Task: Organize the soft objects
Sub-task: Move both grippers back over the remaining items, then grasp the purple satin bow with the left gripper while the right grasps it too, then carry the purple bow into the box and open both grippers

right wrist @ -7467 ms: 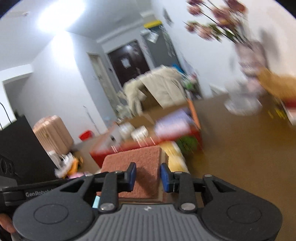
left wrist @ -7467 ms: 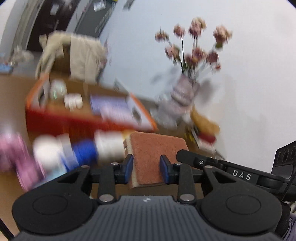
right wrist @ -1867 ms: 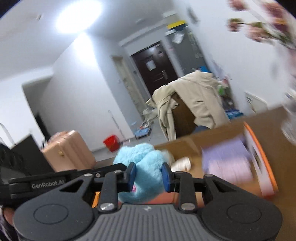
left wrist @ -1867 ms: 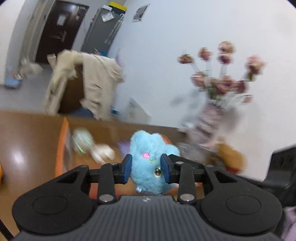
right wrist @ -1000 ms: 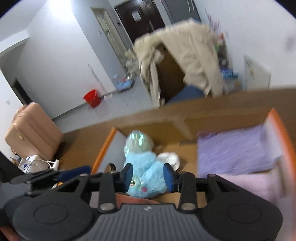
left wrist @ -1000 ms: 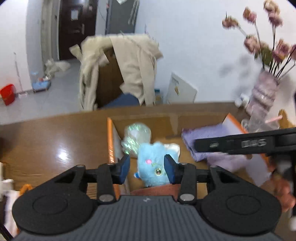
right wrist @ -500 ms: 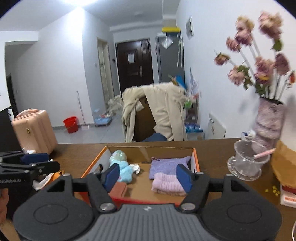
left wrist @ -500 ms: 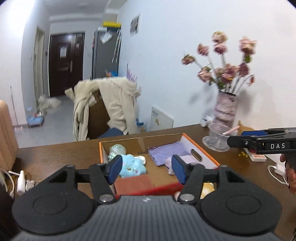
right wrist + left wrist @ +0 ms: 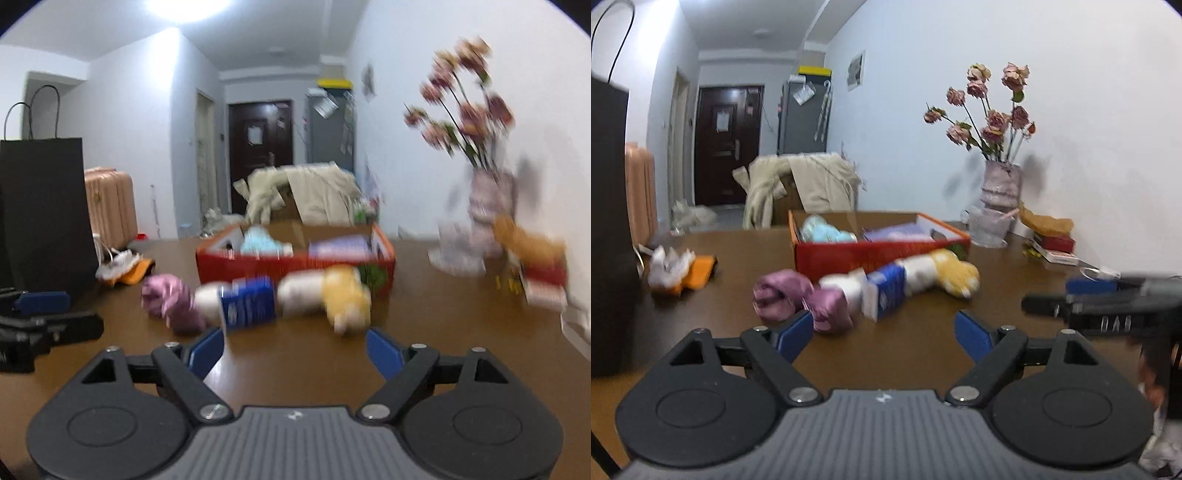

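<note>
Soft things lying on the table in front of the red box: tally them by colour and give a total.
Purple satin bundles: 2
White rolls: 2
Blue packet: 1
Yellow plush: 1
Total: 6, though blur makes the white pieces hard to separate.

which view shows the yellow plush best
The left wrist view: the yellow plush is fairly sharp there, lying on the table in front of the red box, at the right end of the row of soft things. The right wrist view shows it too, but smeared by motion blur.
</note>
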`<action>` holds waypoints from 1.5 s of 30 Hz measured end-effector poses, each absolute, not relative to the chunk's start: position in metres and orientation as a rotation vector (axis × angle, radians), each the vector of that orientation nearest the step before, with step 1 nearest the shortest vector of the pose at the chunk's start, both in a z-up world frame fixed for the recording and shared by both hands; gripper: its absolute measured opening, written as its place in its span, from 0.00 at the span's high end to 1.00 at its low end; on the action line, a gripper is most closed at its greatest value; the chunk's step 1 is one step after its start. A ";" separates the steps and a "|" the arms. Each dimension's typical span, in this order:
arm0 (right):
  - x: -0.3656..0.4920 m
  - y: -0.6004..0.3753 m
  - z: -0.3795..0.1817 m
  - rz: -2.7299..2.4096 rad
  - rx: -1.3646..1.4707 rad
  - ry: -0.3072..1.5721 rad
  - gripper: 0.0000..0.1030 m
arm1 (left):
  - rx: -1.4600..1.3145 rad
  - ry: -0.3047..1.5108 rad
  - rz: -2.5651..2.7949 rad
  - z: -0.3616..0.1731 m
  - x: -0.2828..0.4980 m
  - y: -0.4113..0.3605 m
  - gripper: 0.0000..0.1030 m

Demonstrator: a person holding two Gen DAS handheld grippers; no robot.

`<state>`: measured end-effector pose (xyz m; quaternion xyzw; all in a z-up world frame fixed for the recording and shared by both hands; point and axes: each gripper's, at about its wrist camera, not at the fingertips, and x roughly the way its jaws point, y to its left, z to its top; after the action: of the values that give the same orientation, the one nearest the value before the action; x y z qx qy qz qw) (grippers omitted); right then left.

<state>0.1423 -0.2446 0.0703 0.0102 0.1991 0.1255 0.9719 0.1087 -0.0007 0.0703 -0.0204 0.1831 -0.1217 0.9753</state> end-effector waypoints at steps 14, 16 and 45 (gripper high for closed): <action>0.145 -0.222 0.051 0.314 0.062 0.434 0.18 | -0.047 0.401 -0.183 0.059 0.149 0.034 0.16; 0.159 -0.208 0.053 0.338 0.081 0.437 0.18 | -0.039 0.406 -0.187 0.062 0.174 0.045 0.17; 0.262 -0.157 0.105 0.641 0.076 0.415 0.84 | -0.375 0.411 -0.445 0.099 0.278 0.080 0.91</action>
<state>0.2621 -0.1565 0.1049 0.0368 0.2025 0.3125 0.9274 0.2784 0.0802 0.0991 -0.1836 0.2011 -0.2177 0.9373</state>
